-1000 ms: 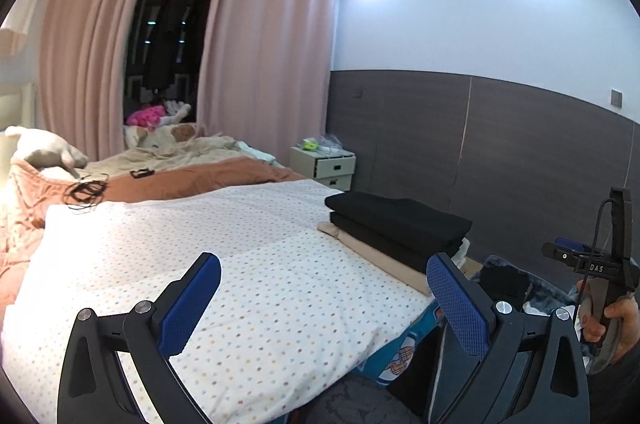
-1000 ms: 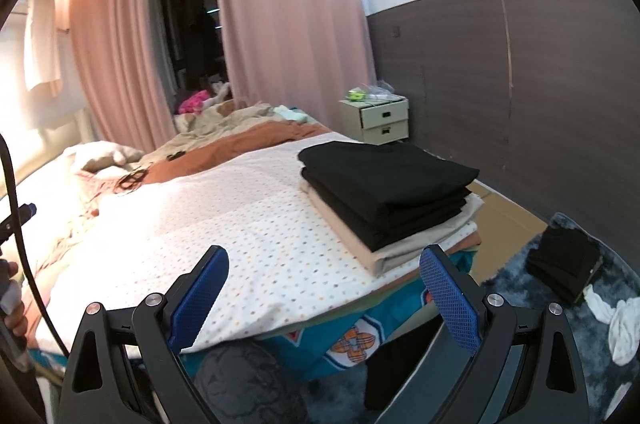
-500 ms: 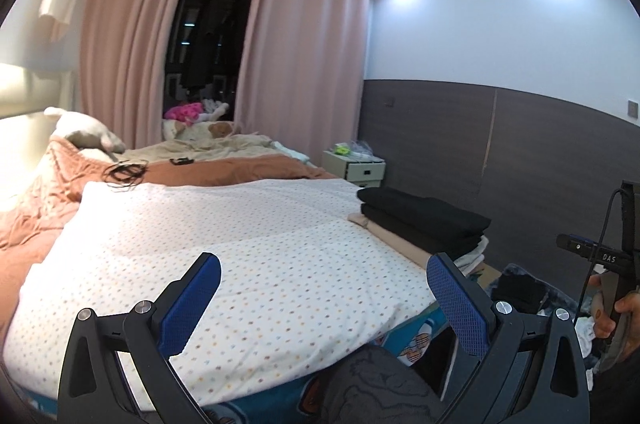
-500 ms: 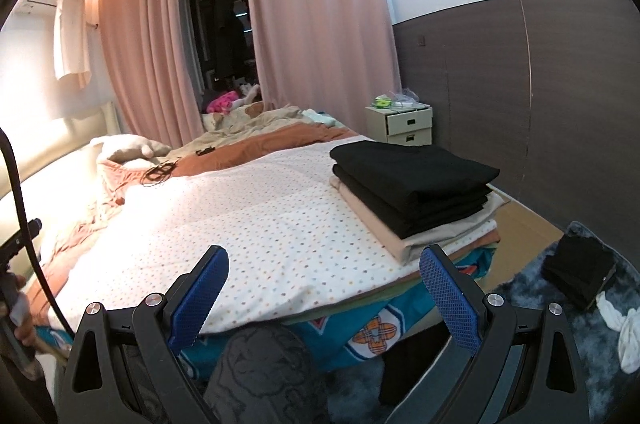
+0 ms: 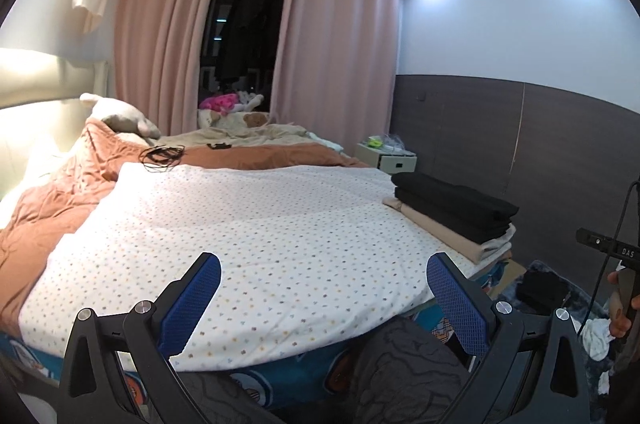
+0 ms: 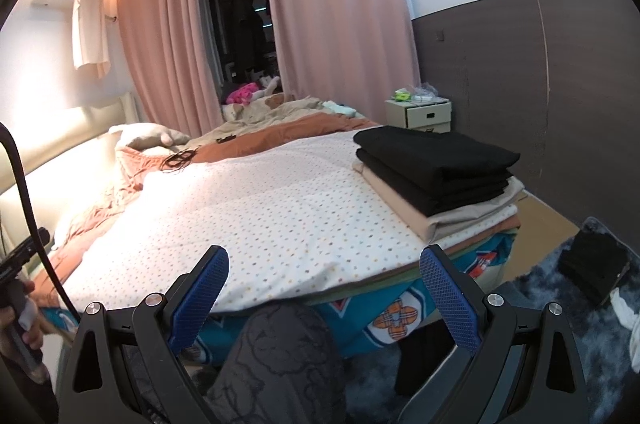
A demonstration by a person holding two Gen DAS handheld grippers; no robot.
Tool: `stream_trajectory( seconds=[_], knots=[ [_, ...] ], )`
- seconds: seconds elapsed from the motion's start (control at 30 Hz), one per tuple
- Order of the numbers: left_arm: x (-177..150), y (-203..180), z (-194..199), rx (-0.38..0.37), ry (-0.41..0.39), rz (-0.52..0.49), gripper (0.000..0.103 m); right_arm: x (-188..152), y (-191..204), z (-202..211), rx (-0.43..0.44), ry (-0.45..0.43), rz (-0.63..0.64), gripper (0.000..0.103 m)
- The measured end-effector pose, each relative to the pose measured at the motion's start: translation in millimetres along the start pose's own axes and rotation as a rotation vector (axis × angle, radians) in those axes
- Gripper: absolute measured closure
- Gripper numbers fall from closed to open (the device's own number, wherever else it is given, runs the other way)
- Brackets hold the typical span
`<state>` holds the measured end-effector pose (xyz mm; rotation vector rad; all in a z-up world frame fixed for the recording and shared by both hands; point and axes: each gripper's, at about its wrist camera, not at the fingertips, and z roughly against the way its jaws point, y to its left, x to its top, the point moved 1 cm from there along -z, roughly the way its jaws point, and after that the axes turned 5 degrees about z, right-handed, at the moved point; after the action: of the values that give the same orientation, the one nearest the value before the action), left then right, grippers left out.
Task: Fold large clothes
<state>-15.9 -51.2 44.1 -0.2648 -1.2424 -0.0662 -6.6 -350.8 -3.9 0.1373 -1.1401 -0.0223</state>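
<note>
Left wrist view: left gripper [image 5: 323,300] and right gripper [image 6: 323,296] fingers spread, empty, one stack of folded clothes [image 6: 436,175].

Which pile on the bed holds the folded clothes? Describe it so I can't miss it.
Start at the bed's dotted white cover and go to its right-hand edge, before the cream nightstand. The folded stack sits there: black garments over beige ones, squared, unlike the rumpled orange quilt.

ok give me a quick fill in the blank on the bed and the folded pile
1. The top garment on the folded pile is ____ in colour.
2. Both grippers, left and right, are ____ and hold nothing.
3. The pile sits on the ____ sheet near the bed's edge.
4. A loose black garment lies on the ____.

Missing words: black; open; dotted; floor
</note>
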Motion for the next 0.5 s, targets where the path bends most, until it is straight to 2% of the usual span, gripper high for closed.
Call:
stream_trajectory(
  seconds=[0.33,0.5],
  knots=[
    [-11,-2,0,0.023,0.018,-0.025,0.0,-20,17,-22,0.034,0.057,-0.022,0.007],
    [-13,-1,2,0.022,0.012,-0.03,0.0,-19,23,-23,0.042,0.052,-0.016,0.007]
  ],
)
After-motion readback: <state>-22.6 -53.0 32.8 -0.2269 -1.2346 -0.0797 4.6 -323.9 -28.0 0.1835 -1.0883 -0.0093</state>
